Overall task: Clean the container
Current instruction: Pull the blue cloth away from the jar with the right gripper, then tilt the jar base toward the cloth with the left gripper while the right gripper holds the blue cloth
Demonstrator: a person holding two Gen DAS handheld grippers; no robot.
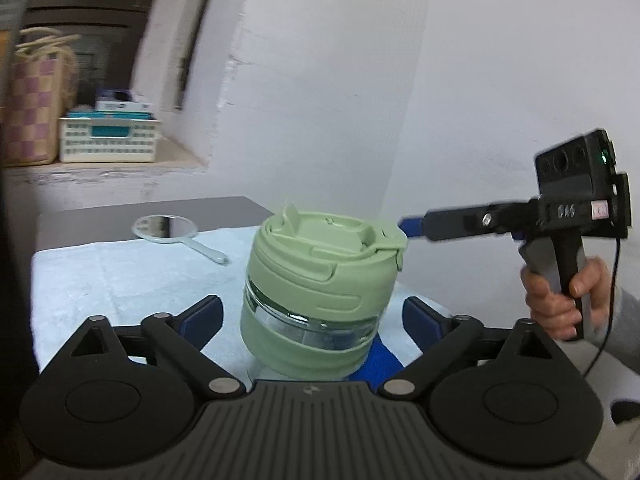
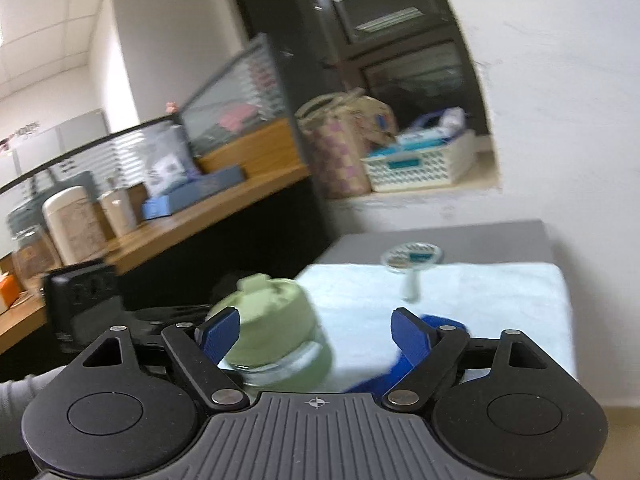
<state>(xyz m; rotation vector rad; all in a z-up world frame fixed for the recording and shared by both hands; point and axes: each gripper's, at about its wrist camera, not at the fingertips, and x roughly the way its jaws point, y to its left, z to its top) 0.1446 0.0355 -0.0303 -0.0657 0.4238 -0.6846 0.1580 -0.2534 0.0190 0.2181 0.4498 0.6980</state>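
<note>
Now left gripper (image 1: 312,312) straddles container (image 1: 320,296); fingers (image 1: 202,318) spread.

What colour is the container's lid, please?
Pale green lid, clearest in the left wrist view.

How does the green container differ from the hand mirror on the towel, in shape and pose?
The green container is tall, with a green lid over a clear glass middle, and leans tilted; the hand mirror is thin and lies flat. The container sits between the left gripper fingers; the mirror lies farther back, untouched. Both rest on the pale towel.
</note>
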